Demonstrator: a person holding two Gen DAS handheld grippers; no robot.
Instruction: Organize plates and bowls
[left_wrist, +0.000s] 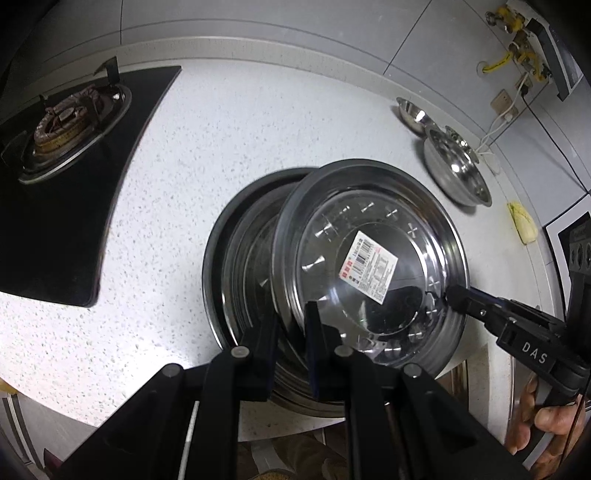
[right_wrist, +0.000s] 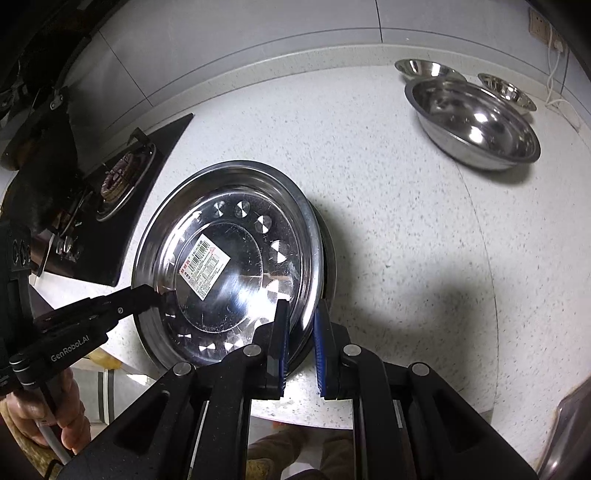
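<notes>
From my remote station, the plates under the top steel plate (left_wrist: 369, 258) are mostly hidden; I see only their rims stacked at its left edge, so I cannot count them. My left hand-held gripper (left_wrist: 291, 332) covers the near rim, and the person's hands appear only in part at the frame edges. Countable items: two hand-held grippers, one large steel bowl (right_wrist: 476, 125), two small steel bowls (right_wrist: 424, 68) behind it, one gas burner (left_wrist: 70, 125). The top plate is round, shiny steel with a ring of pressed dimples and a barcode sticker (left_wrist: 369, 269) at its centre; it sits tilted over the stack on the speckled white desk (left_wrist: 221, 129), near the front edge. The left hand-held gripper is clamped on the plate's near rim, and the right hand-held gripper (right_wrist: 301, 332) is nearly closed, pinching the opposite rim.
</notes>
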